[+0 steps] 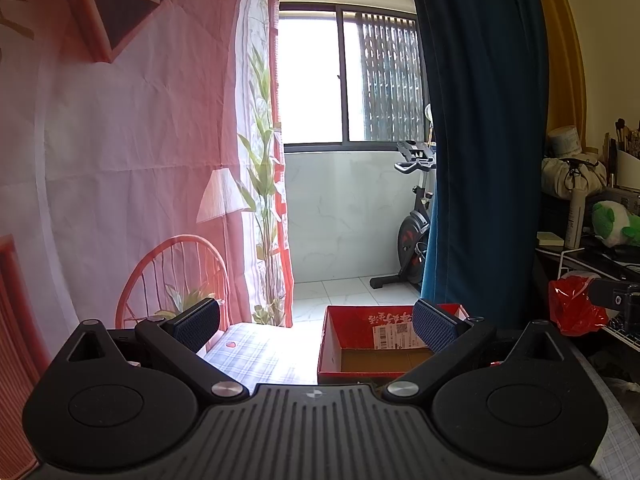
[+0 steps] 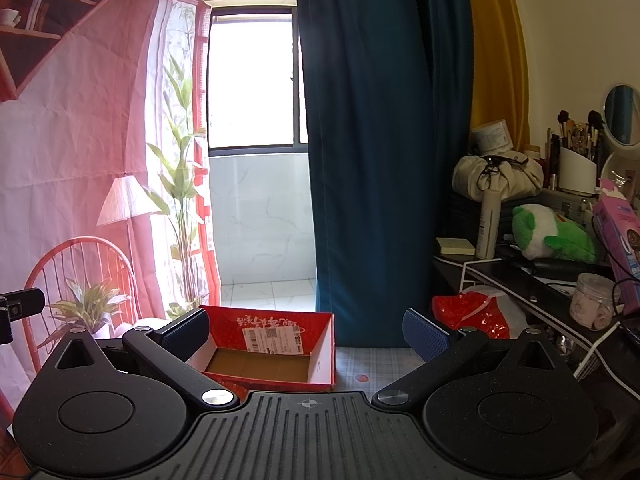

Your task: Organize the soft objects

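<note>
We hold both grippers with fingers spread wide and empty. The red box (image 1: 376, 344) sits on the checked worktop (image 1: 256, 354), ahead of the left gripper (image 1: 316, 322) near its right finger, and by the right gripper's (image 2: 306, 330) left finger. A green plush (image 2: 554, 234) lies on the desk well right of the fingers.

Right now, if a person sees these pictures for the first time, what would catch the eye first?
Probably the open red cardboard box, apparently empty, on the checked tablecloth straight ahead of both open hand-held grippers, left hand-held gripper and right hand-held gripper. Next, the green and white plush toy on the cluttered dark desk at the right, and the crumpled red plastic bag below it.
</note>
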Motion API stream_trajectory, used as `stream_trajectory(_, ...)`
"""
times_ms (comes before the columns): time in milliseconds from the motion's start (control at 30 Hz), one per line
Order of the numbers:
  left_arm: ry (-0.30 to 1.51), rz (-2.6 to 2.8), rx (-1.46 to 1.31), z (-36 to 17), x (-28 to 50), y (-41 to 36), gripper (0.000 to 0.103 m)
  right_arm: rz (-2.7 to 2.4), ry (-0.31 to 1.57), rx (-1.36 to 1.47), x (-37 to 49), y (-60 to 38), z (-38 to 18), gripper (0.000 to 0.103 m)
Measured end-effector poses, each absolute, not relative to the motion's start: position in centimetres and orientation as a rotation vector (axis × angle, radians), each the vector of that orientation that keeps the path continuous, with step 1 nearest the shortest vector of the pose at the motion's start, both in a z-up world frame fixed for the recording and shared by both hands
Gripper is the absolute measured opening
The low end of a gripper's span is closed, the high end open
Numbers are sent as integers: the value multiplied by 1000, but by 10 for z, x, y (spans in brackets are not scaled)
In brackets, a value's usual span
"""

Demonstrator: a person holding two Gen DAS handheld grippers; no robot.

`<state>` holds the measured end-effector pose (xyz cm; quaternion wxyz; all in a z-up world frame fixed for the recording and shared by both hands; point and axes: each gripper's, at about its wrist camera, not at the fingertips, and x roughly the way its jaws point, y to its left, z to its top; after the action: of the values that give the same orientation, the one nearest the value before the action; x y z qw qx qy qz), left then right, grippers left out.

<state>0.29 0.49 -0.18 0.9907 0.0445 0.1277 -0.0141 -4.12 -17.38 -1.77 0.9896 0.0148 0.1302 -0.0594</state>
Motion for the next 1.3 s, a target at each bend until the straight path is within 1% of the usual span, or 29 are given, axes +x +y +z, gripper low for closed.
stream_trajectory(467,259,-28,89,-2,3,5,103,-117,265,31,-42,-173,-18,103)
stream_trajectory(767,302,-45,83,-17,12,6,103,-95,267,47,-36,-173,-29,103)
stream_trajectory(900,368,-44,84,-38,28,11,103,-55,261,62,-29,-175,-52,103)
stream_trajectory(1100,445,-17,95,-79,54,26,103,-42,323,40,-6,-169,-105,103)
stream_trajectory(1300,533,-15,106,-124,73,39,103,-31,308,-37,2,-152,-158,103)
